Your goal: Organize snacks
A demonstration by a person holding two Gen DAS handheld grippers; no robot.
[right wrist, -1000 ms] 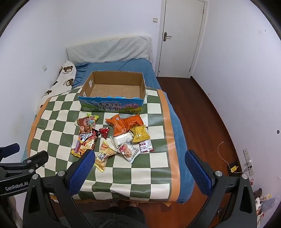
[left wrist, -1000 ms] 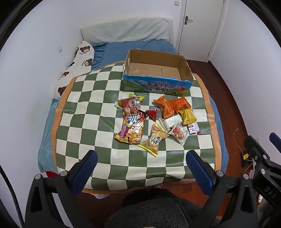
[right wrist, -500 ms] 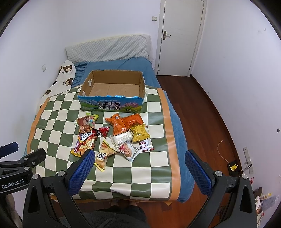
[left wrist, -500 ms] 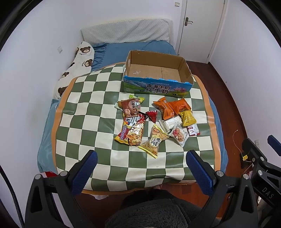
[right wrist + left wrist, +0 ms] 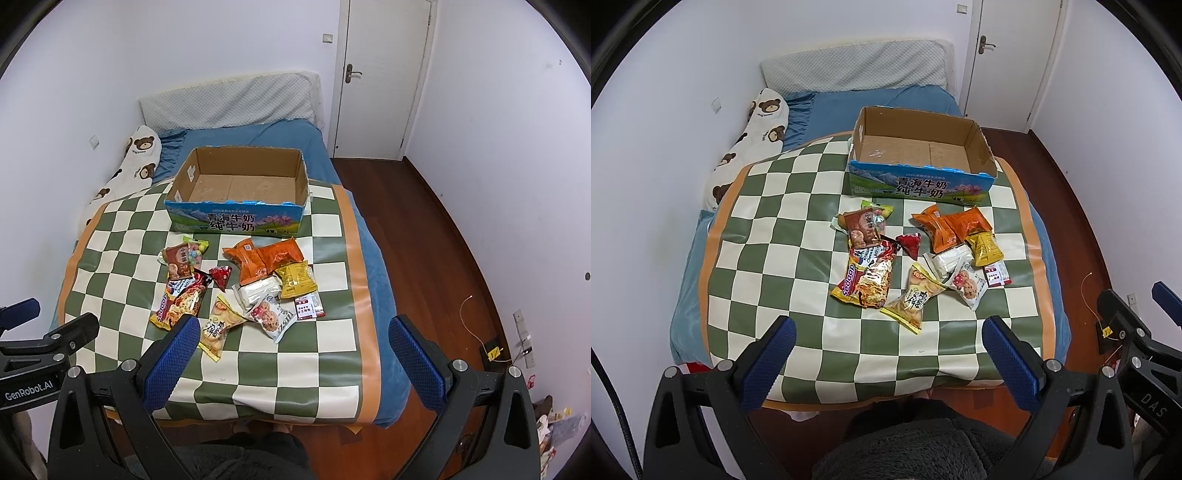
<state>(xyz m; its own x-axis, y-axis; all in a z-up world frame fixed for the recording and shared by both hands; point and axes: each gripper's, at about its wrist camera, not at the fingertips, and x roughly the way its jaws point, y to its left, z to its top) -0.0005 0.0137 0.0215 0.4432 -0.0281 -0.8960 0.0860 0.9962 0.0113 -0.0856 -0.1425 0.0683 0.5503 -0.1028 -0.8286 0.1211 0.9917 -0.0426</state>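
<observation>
Several snack packets lie in a loose pile on a green-and-cream checkered mat on a bed: a noodle pack, two orange bags, a yellow bag, a cookie packet and a small red packet. An empty open cardboard box stands behind them; it also shows in the right wrist view. My left gripper is open and empty, held above the mat's near edge. My right gripper is open and empty, also short of the pile.
A bear-print pillow lies along the left wall and a grey pillow at the bed's head. A white door and wooden floor are to the right. A cable and sockets are at the right wall.
Both grippers have drifted slightly; the pile and box sit a little lower and nearer in view. Nothing on the mat has moved. Both stay open.
</observation>
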